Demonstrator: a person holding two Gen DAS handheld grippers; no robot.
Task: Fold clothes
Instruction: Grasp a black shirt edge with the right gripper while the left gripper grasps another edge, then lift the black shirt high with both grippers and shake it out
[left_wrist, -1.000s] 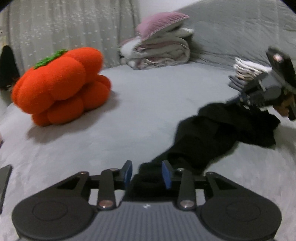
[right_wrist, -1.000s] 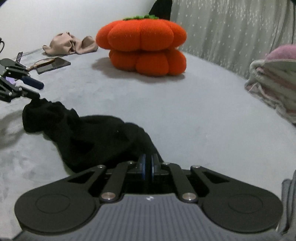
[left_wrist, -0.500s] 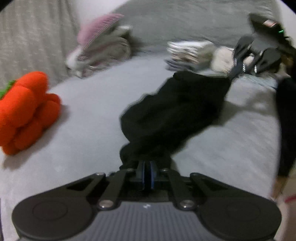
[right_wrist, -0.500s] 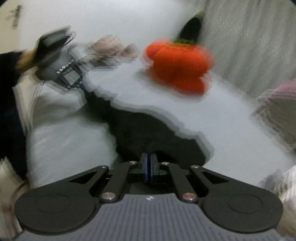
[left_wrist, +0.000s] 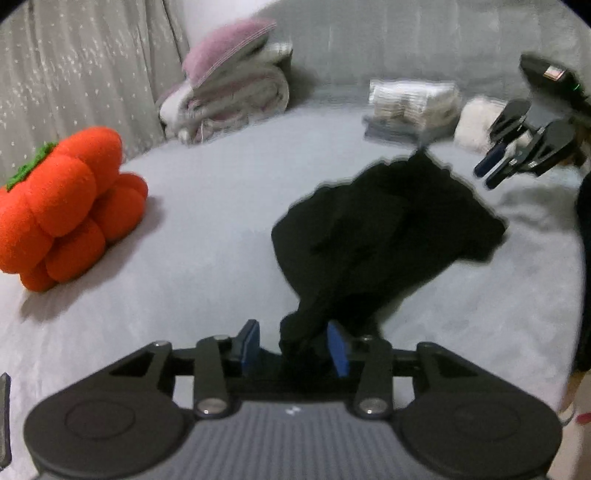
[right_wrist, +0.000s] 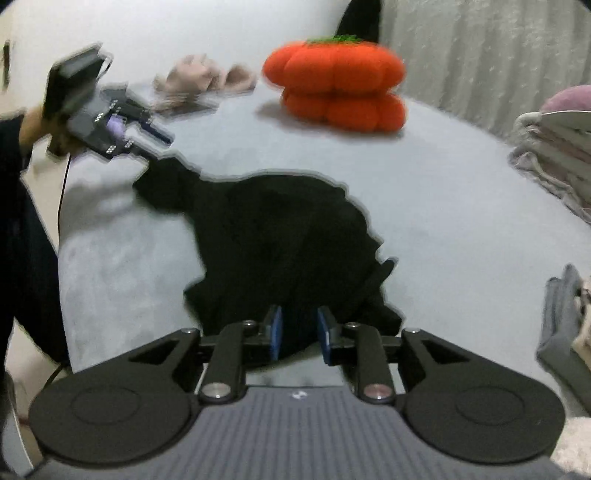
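I see a grey bed (left_wrist: 207, 229) carrying everything. A black garment (left_wrist: 384, 229) lies crumpled at frame centre, an orange pumpkin plush (left_wrist: 66, 210) at left, folded bedding (left_wrist: 229, 99) upper centre, and what looks like folded laundry (left_wrist: 410, 107), blurred, upper right.

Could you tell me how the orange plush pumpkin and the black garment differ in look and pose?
The orange plush pumpkin is bright, puffy and sits bulging in lobes; the black garment is dark, limp and lies crumpled. The pumpkin sits apart from both grippers; the garment reaches between the open left gripper. Both rest on the grey bed.
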